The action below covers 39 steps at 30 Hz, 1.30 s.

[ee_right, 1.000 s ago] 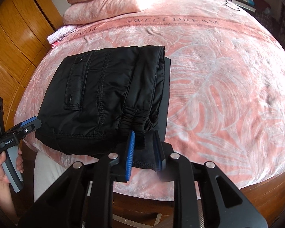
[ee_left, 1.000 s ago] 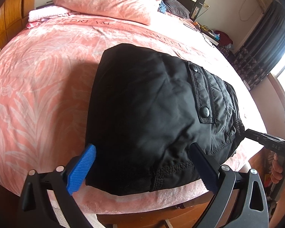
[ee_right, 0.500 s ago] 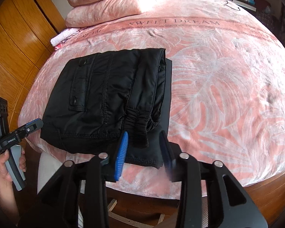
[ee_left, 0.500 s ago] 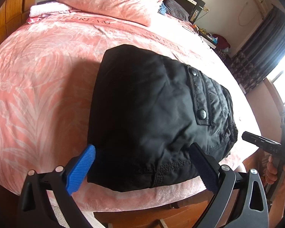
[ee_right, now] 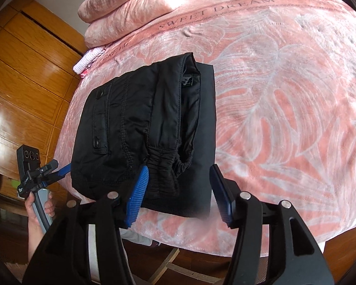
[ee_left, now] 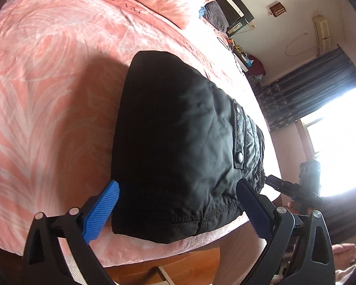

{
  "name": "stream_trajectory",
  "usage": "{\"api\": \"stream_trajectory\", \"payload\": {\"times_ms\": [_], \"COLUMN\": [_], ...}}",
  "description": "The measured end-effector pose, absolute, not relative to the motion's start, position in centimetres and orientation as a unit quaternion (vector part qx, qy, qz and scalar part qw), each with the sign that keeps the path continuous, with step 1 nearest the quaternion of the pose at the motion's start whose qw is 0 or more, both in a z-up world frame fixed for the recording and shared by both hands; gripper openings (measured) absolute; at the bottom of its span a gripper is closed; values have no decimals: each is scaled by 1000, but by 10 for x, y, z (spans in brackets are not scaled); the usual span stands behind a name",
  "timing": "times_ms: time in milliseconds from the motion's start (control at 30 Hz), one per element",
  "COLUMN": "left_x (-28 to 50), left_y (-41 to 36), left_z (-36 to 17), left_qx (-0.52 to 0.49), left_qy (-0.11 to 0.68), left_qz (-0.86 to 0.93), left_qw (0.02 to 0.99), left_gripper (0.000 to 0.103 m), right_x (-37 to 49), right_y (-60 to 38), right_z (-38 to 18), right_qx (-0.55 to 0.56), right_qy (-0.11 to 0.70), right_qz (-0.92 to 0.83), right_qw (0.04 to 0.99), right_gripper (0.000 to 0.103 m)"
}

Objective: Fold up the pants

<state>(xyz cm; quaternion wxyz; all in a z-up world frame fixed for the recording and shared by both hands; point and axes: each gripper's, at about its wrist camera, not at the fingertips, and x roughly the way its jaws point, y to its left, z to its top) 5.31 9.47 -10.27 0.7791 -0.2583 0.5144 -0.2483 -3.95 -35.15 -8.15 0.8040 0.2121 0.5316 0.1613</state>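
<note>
As both grippers gape, pants [ee_right: 135, 128] lie folded

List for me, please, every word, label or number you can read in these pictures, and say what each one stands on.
"SWEET DREAM": woven into the darker band across the pink blanket.
"DREAM": the same band in the left wrist view, partly cut off.
Small tag inside the pants: too small to read.
Print on the left gripper's body: too small to read.

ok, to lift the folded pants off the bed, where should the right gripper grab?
Probably the gathered elastic cuff at the near edge of the pants, approached from the bed's foot. It bunches thick and faces the open right gripper, so the fingers can straddle it.
</note>
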Motion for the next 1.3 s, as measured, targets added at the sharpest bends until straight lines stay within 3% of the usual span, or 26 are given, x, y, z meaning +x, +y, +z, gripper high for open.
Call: {"api": "stream_trajectory", "payload": {"times_ms": [100,200,367,533,900,1067,1167,1233,1300], "left_x": [62,72,90,104,121,127,126,123,121], "left_y": [95,97,101,97,66,62,64,64,65], "left_z": [-114,-124,-139,-164,-176,-180,-180,-176,-175], "left_qx": [-268,-273,-276,-303,-319,-332,-366,-364,-362], "left_qy": [520,521,539,562,585,594,584,584,591], "left_qz": [-272,-283,-285,-319,-365,-373,-373,-361,-336], "left_qw": [764,757,743,701,650,631,621,629,638], "left_gripper": [99,99,99,99,99,99,98,90,72], "right_x": [-34,-30,-23,-15,-3,6,1,-6,-11], "right_y": [-356,-360,-368,-371,-373,-361,-365,-366,-366], "right_z": [-97,-109,-123,-136,-154,-158,-156,-151,-145], "right_qx": [237,261,298,324,374,366,374,375,375], "right_qy": [543,549,547,550,543,542,530,519,511], "right_qz": [174,189,222,244,297,301,305,307,306], "right_qw": [786,772,750,730,691,694,697,704,710], "right_gripper": [56,67,69,78,83,74,61,50,46]}}
